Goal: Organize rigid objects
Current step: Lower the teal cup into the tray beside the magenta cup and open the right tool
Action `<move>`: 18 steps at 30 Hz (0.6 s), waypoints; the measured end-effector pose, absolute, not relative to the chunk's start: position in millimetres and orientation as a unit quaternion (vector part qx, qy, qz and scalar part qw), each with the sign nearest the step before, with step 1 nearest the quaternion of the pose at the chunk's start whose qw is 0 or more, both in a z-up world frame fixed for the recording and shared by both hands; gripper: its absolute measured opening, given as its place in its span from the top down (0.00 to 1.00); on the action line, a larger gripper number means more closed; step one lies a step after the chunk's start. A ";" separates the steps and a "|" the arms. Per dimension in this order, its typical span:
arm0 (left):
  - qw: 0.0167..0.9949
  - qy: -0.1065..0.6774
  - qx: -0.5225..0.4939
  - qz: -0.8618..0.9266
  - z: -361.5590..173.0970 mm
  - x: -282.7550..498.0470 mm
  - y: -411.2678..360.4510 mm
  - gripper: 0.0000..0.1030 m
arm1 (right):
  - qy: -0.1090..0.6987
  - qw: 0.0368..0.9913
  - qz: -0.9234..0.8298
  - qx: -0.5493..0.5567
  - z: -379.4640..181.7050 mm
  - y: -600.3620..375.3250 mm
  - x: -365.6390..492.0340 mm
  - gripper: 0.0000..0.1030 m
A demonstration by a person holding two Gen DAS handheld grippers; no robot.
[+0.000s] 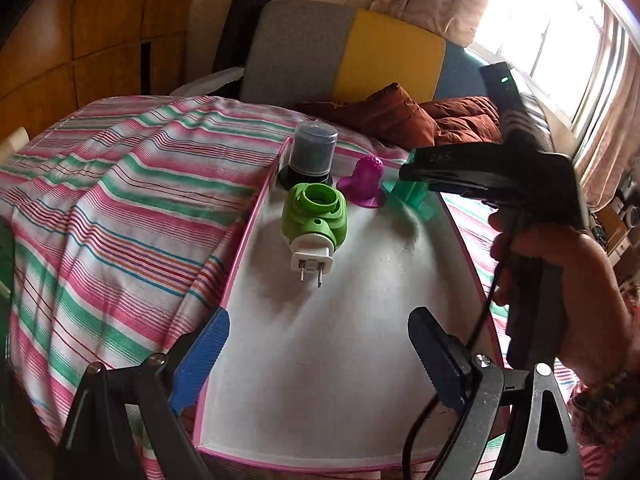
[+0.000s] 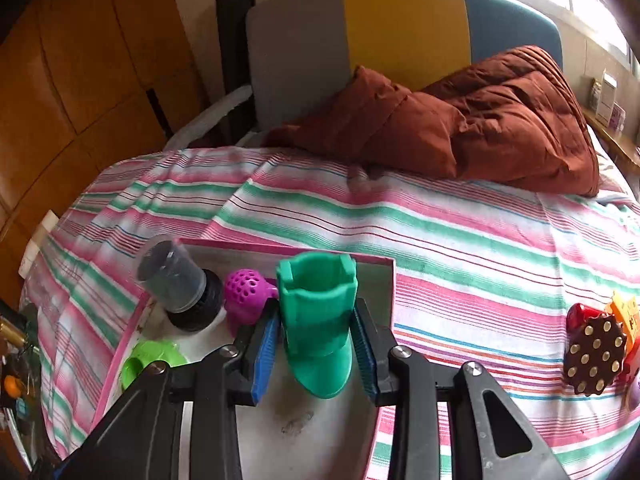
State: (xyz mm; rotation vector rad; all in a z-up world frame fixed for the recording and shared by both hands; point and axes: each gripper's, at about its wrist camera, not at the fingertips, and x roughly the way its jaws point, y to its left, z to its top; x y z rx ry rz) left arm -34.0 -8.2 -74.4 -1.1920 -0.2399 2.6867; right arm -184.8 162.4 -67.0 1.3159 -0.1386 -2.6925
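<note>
Right wrist view showed the right gripper (image 2: 316, 340) closed around a teal holder (image 2: 318, 312), setting it upright in the tray's (image 2: 376, 276) far row; the left gripper (image 1: 320, 344) hovered wide open, empty.

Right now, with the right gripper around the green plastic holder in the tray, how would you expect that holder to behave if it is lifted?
The green holder looks like moulded, hollow plastic, so it is probably stiff and light. Its walls appear smooth, yet the right gripper has ribbed blue pads on both sides, so slipping seems unlikely. It stands tall on a rounded foot in the tray, so a nudge might tip it.
</note>
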 end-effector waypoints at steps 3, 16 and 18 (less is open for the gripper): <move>0.097 -0.088 -0.403 0.906 -74.1 -34.3 -10.1 0.11 | -0.044 0.063 -0.897 0.435 -67.8 164.1 -183.3 0.63; 0.107 -0.104 -0.402 0.903 -70.1 -30.4 -7.0 0.08 | -0.028 0.075 -0.922 0.378 -43.3 193.4 -110.8 0.62; 0.112 -0.105 -0.401 0.903 -69.0 -29.1 -5.0 0.06 | -0.028 0.068 -0.923 0.379 -43.2 202.7 -100.9 0.61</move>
